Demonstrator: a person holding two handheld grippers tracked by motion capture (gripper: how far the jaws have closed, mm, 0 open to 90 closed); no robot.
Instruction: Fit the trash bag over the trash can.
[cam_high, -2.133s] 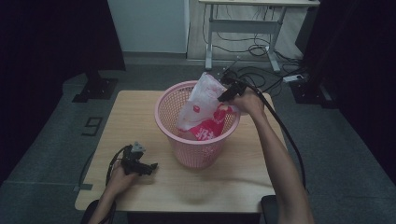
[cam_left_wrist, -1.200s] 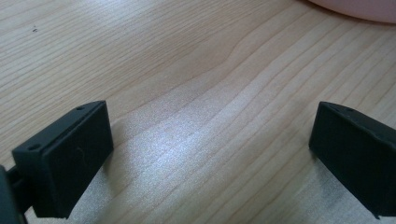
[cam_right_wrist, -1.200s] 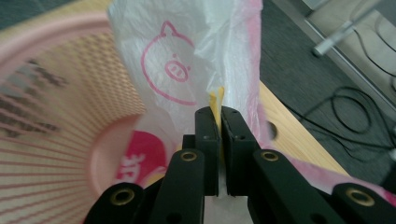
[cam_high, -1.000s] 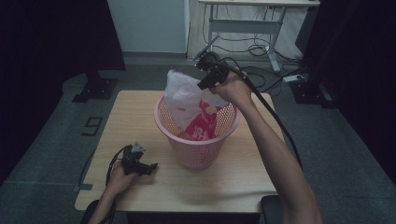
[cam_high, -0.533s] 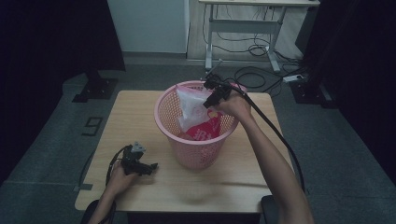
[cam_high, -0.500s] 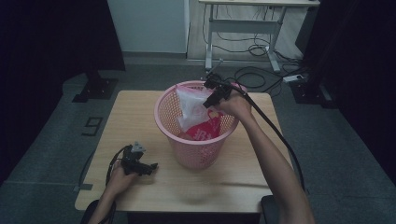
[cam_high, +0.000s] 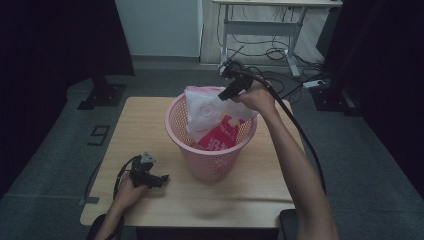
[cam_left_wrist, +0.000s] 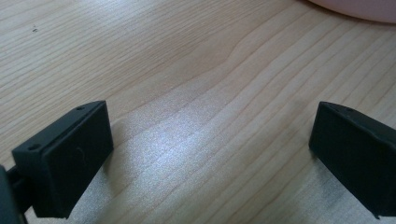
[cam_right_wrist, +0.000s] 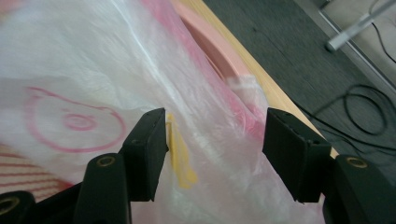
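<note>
- High view: a pink mesh wastebasket (cam_high: 212, 150) stands upright near the middle of the wooden bench (cam_high: 150, 120).
- A white plastic bag (cam_high: 207, 110) with pink printing sticks up out of the wastebasket, draped over its far rim, with a red printed part lower down inside.
- The right tongs (cam_high: 231, 90) are held above the far right rim of the wastebasket, right at the top of the bag, with a black cable trailing back along the person's forearm.
- The left tongs (cam_high: 159, 179) rest on the bench at the near left, just beside the wastebasket's base but apart from it, with the person's hand on them.
- Left gripper view: the left tongs (cam_left_wrist: 210, 154) are spread wide, with bare wood grain between the two black jaws and nothing held; the pink edge of the wastebasket (cam_left_wrist: 359, 7) shows at the top right corner.
- Right gripper view: the right tongs (cam_right_wrist: 212, 149) are parted, their jaws standing to either side of a fold of the plastic bag (cam_right_wrist: 93, 84); whether they touch the film I cannot tell.
- The bag's pink ring print lies left of the jaws, a yellow mark between them, and the wastebasket's pink rim (cam_right_wrist: 210, 46) runs just behind, with the bench edge and dark floor beyond.
</note>
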